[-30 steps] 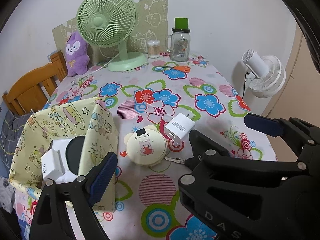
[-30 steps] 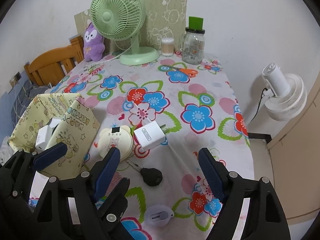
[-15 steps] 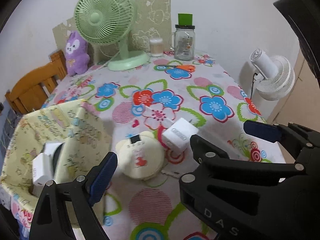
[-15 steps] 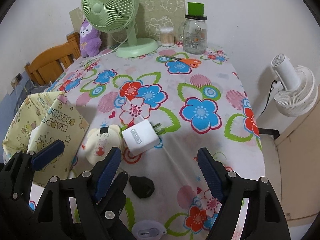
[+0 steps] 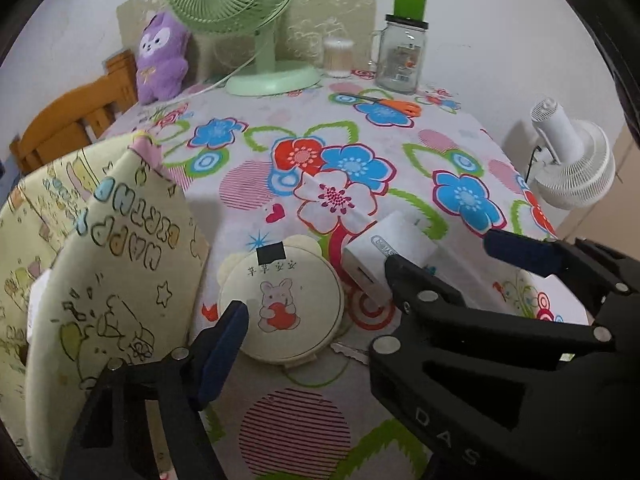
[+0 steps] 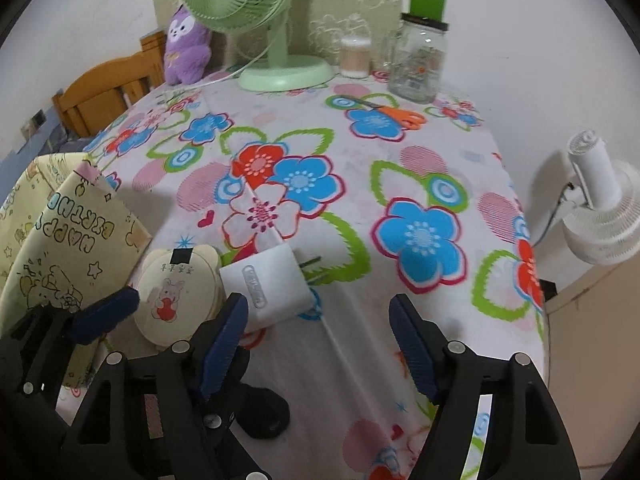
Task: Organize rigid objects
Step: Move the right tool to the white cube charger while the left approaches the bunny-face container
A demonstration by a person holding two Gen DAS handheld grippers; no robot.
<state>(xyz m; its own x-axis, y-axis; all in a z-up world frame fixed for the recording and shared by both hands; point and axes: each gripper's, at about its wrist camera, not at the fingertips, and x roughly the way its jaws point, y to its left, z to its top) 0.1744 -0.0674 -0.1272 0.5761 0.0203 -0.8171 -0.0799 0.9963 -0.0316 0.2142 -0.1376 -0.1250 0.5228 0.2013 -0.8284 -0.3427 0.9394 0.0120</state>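
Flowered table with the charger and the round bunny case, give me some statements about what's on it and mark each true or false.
1. The white charger lies beside the round bunny case. True.
2. The orange-handled scissors lie inside the yellow gift bag. False: they lie on the tablecloth near the glass jar.
3. The green fan stands at the far end of the table. True.
4. The right gripper is clamped on the charger. False: its jaws are closing, with only tablecloth between them.
5. The purple plush lies flat mid-table. False: it sits upright by the fan.
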